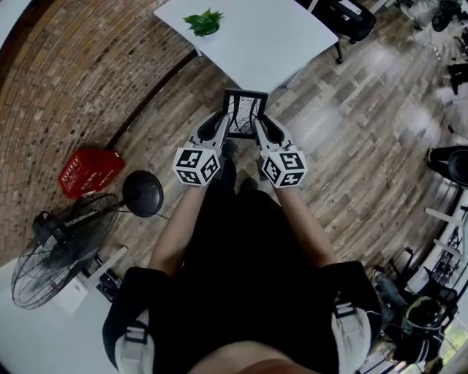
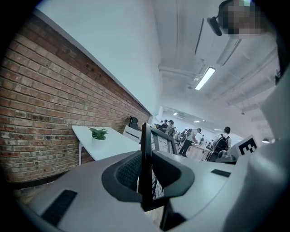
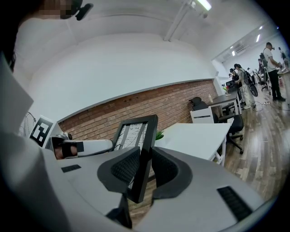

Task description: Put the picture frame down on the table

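A black picture frame [image 1: 244,113] with a line drawing in it hangs in the air over the wooden floor, short of the white table [image 1: 285,44]. My left gripper [image 1: 225,126] is shut on the frame's left edge [image 2: 145,167], and my right gripper [image 1: 257,127] is shut on its right edge [image 3: 144,163]. In both gripper views the dark pads press on the black border from either side. The frame stands nearly upright between the two grippers. The table [image 2: 106,144] lies ahead, beside the brick wall.
A small green plant [image 1: 204,23] sits on the table's far left part. A red crate [image 1: 88,172], a black round lamp base [image 1: 142,193] and a floor fan [image 1: 58,256] stand at the left. An office chair [image 3: 235,124] stands behind the table. People work at the room's far end.
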### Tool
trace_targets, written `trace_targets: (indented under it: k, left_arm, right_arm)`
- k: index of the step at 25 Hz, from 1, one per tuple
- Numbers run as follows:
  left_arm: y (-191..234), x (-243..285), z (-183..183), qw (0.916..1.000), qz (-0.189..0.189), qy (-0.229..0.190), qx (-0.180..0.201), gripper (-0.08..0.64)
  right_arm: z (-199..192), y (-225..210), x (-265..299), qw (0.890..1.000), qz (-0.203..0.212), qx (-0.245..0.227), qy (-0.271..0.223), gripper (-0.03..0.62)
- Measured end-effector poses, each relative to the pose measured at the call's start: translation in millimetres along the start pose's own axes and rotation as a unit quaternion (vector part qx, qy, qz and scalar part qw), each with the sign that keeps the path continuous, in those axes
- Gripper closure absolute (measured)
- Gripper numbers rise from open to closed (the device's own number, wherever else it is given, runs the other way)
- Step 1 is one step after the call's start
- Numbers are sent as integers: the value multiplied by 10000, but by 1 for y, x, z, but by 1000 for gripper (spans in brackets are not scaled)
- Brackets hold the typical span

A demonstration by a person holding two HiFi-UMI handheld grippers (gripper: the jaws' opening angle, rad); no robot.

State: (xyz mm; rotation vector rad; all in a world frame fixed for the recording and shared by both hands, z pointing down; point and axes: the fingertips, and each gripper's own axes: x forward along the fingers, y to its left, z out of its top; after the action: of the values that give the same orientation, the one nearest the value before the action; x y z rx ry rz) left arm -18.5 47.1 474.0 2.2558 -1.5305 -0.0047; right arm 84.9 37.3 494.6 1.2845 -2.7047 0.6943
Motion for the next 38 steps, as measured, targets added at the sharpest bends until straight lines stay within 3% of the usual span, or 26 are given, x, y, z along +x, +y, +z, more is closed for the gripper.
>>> trace_targets:
  k: [9,14,38]
  left_arm:
    - [18,25,9,9998,-166,81,12,479]
    - [28,41,12,9994,-290,158,-33,479]
    - [94,157,24,9894,-1168,844,-164,479]
  right_arm:
    - [7,-11,27,9999,-145,59,-2,514]
    - [15,-17,39,9994,-306,-138,-8,514]
    - [37,-82,141,9901,-1350,379,-37,520]
